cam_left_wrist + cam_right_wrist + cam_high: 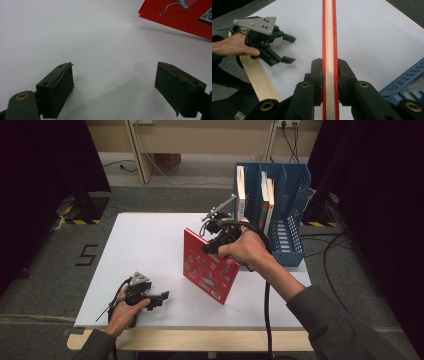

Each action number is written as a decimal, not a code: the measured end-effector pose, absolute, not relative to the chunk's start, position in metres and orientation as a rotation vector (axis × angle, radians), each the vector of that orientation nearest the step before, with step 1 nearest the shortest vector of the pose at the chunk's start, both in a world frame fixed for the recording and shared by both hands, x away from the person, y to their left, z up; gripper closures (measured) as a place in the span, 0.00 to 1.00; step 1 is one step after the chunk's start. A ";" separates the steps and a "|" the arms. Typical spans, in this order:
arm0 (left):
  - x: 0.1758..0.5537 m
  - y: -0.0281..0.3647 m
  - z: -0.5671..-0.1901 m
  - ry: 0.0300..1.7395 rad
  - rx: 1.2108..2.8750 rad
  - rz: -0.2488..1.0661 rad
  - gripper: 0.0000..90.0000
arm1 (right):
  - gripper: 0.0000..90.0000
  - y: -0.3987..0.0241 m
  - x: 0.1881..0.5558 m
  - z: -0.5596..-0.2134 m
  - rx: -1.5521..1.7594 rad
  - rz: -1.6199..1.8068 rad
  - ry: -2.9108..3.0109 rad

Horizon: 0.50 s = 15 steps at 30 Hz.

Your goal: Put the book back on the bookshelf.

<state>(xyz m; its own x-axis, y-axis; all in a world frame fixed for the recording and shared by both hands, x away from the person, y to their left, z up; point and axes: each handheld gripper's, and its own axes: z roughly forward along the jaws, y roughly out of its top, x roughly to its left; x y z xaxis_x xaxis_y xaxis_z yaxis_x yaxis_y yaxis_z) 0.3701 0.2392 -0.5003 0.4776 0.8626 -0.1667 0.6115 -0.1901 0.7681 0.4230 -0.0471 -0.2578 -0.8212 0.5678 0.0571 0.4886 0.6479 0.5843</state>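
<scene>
A thin red book (210, 267) stands tilted on edge over the middle of the white table (145, 245). My right gripper (212, 245) is shut on the book's upper edge; in the right gripper view both black pads clamp the red book (329, 50) seen edge-on, its pale pages between red covers. My left gripper (162, 296) rests low at the table's front left, open, nothing between its fingers. In the left gripper view its two dark pads (58, 86) stand wide apart over bare white table, with a corner of the red book (182, 15) at the upper right.
A blue file rack (287, 195) stands at the table's back right with a few books upright in its slots. A corner of the blue rack (409, 80) lies close beside my right gripper. The wooden table edge (200, 339) runs along the front.
</scene>
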 end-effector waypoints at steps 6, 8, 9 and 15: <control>0.370 0.241 -0.500 1.239 1.893 0.384 0.16 | 0.84 -0.029 0.432 -0.265 0.907 0.876 2.759; 0.370 0.241 -0.500 1.232 1.894 0.381 0.16 | 0.83 -0.025 0.435 -0.267 0.925 0.860 2.763; 0.370 0.240 -0.500 1.229 1.897 0.379 0.16 | 0.83 -0.024 0.435 -0.268 0.932 0.846 2.768; 0.370 0.239 -0.501 1.228 1.904 0.379 0.16 | 0.79 -0.015 0.444 -0.276 0.951 0.755 2.807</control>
